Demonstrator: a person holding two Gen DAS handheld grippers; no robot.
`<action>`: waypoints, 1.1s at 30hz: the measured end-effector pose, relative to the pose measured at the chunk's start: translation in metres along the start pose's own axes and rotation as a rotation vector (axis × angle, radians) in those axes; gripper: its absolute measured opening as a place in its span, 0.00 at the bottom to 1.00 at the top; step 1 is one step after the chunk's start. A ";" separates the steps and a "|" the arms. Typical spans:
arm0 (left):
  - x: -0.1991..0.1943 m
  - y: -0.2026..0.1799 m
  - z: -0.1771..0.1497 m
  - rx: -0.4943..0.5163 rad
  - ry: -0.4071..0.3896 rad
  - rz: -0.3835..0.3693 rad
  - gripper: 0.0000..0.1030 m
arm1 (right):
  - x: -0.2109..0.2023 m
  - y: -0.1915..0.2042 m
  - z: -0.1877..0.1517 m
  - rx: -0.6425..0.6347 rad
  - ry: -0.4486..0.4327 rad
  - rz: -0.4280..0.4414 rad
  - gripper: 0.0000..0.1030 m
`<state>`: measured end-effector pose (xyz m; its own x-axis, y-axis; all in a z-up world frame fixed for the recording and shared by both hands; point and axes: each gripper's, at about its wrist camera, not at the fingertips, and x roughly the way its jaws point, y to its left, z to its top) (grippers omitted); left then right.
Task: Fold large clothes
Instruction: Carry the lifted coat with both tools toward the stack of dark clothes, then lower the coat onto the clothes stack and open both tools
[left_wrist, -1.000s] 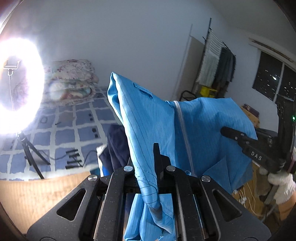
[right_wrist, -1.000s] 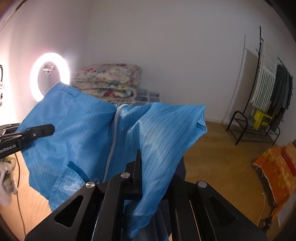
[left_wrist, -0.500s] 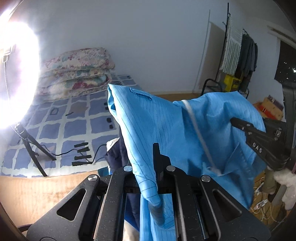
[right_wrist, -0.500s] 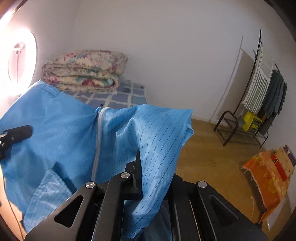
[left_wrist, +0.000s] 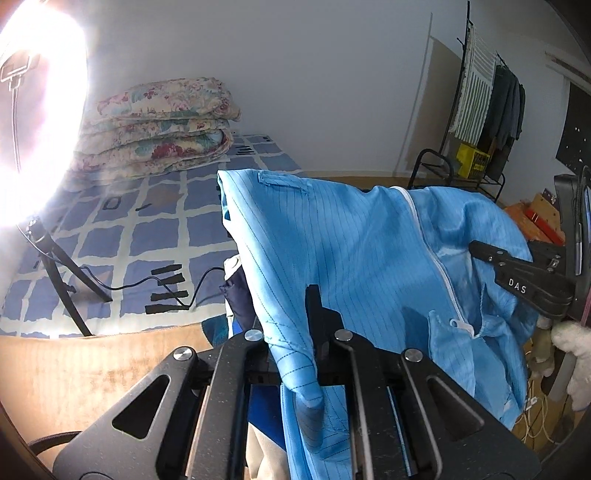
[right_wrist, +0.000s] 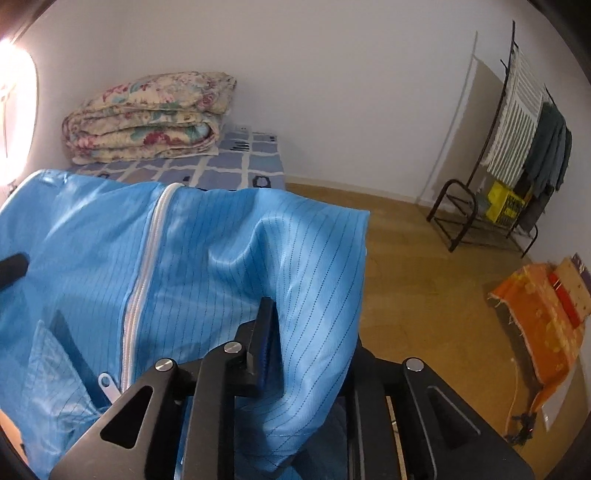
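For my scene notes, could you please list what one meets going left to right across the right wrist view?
Ring light → floral quilt → blue garment → drying rack → orange cloth.

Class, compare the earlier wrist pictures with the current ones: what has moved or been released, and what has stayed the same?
Both grippers have come down with the blue garment, so the bed and floor fill more of each view. The jaws of the left gripper and the right gripper are now opening, with cloth still between them. Unchanged: the garment is stretched between the two grippers, and the folded quilt and drying rack stand as before.
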<state>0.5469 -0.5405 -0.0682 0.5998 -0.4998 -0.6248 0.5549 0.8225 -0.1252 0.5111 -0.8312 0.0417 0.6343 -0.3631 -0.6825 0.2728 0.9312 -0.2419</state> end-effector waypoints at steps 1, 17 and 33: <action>0.000 -0.001 0.000 0.003 0.001 0.004 0.08 | 0.001 -0.001 0.000 -0.002 0.002 -0.006 0.21; 0.006 0.011 -0.004 -0.041 0.042 0.057 0.71 | 0.006 -0.025 -0.003 0.026 0.009 -0.096 0.62; -0.032 0.007 -0.008 -0.005 0.039 0.065 0.76 | -0.041 -0.034 -0.004 0.097 -0.035 -0.069 0.78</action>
<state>0.5272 -0.5162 -0.0553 0.6117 -0.4341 -0.6613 0.5121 0.8545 -0.0872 0.4735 -0.8477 0.0750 0.6363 -0.4284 -0.6415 0.3839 0.8972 -0.2184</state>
